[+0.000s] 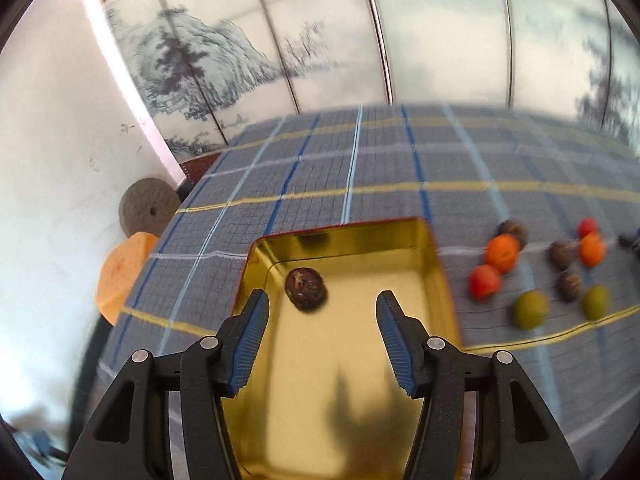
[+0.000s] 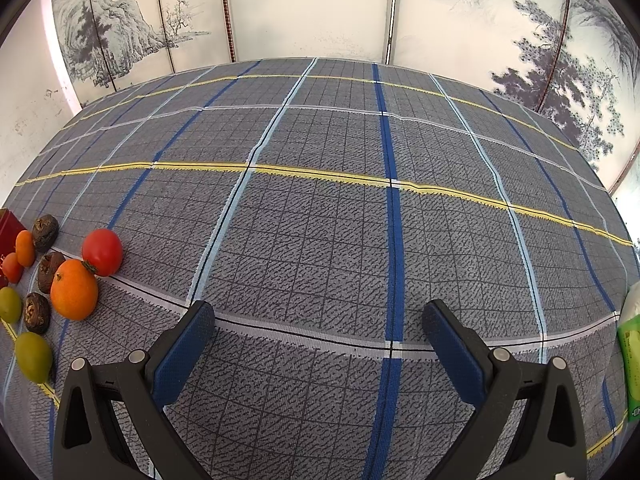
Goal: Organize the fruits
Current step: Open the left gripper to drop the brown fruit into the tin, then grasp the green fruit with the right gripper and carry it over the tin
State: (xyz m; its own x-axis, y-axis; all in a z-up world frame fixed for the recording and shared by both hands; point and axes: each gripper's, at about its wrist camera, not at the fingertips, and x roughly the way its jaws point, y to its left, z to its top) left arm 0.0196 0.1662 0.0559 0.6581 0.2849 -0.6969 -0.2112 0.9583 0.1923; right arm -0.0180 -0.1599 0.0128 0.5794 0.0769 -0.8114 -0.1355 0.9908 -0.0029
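A gold tin tray [image 1: 436, 264] with a red outside lies on the plaid tablecloth. One dark brown wrinkled fruit [image 1: 306, 289] sits in its far left part. My left gripper [image 1: 323, 304] is open and empty above the tray, the brown fruit just beyond its left finger. Right of the tray lie several loose fruits: an orange one [image 1: 502, 253], a red one [image 1: 485, 282], a green one [image 1: 531, 309] and brown ones. My right gripper [image 2: 318, 314] is open and empty over bare cloth, the same fruits to its left: an orange [image 2: 75, 289], a tomato [image 2: 102, 251], a green fruit [image 2: 33, 356].
The tray's red side [image 2: 9, 229] shows at the far left of the right wrist view. A green-and-white packet [image 2: 631, 354] lies at the table's right edge. A grey disc [image 1: 147, 207] and an orange cushion [image 1: 120, 276] sit off the table's left edge. A painted screen [image 1: 256, 40] stands behind.
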